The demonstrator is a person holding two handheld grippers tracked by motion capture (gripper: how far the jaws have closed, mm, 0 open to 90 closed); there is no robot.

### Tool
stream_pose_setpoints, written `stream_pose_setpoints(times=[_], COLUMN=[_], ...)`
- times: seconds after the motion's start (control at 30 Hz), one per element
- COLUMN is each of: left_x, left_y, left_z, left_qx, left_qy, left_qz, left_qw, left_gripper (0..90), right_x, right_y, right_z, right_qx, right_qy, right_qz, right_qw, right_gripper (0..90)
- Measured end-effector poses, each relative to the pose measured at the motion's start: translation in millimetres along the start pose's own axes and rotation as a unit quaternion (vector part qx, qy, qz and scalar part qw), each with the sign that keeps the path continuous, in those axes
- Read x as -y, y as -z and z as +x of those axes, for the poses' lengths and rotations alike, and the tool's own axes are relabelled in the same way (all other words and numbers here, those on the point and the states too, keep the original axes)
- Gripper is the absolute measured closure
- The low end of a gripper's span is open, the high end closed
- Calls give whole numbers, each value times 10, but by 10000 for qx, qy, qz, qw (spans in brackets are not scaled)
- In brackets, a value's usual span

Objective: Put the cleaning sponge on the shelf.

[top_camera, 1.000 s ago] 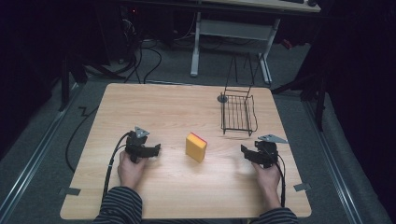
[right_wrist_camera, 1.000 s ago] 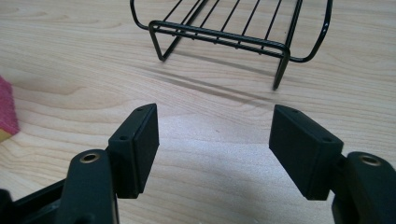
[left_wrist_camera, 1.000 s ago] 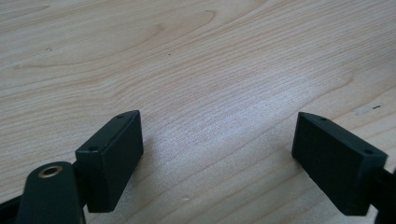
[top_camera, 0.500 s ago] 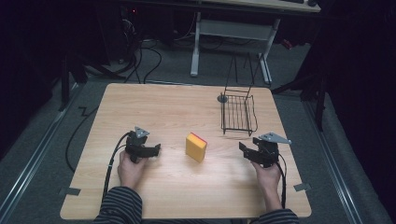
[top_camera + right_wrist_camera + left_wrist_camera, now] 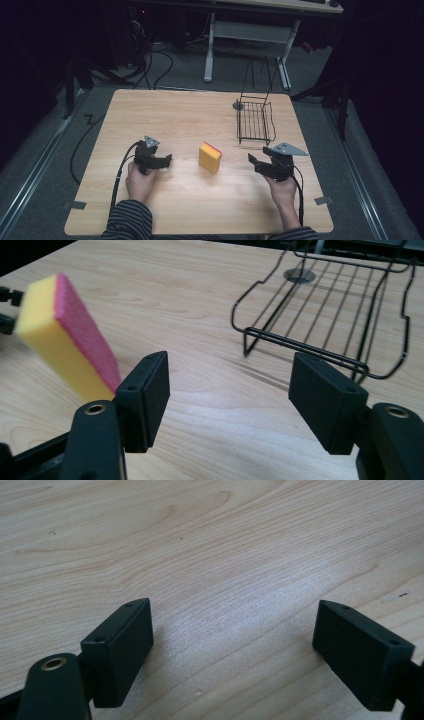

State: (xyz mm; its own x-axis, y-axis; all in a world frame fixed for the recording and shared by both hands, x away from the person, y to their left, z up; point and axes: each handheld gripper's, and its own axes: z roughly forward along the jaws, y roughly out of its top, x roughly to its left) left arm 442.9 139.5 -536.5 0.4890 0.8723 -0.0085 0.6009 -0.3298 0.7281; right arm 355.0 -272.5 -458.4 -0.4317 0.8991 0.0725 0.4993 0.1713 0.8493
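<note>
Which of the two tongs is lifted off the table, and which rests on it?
The right tongs are raised above the wood, jaws open toward the yellow sponge. The left tongs sit low on the table, also open and empty.

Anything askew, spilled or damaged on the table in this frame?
Nothing spilled or damaged. One mild oddity: the sponge stands up on a narrow edge, mid-table, rather than lying flat, its pink scrub face turned sideways. The wire rack sits upright on the table. Both grippers, left and right, are open and empty.
</note>
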Motion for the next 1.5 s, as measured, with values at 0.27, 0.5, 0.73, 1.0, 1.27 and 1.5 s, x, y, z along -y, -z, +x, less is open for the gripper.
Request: stream_pose_setpoints(times=[0.27,0.5,0.73,1.0,1.27,1.5], left_x=[0,0,0,0,0,0], left_y=[0,0,0,0,0,0], left_z=[0,0,0,0,1,1], left_qx=[1,2,1,2,3,4], left_qy=[2,0,1,0,0,0], left_qz=[-1,0,0,0,1,0], left_qw=[10000,10000,10000,10000,10000,10000], left_gripper=[171,171,171,171,171,171], right_x=[-30,-55,-96,-127,-155,-160], right_y=[-26,-39,-88,-151,-234,-332], right_z=[149,268,447,563,657,706], right_qx=[-272,-463,-726,-906,-1033,-1052], right_qy=[148,300,519,654,706,711], right_qz=[-53,-76,-76,-73,-75,-26], right_qw=[9995,9984,9960,9937,9921,9919], right_gripper=[330,326,324,320,320,321])
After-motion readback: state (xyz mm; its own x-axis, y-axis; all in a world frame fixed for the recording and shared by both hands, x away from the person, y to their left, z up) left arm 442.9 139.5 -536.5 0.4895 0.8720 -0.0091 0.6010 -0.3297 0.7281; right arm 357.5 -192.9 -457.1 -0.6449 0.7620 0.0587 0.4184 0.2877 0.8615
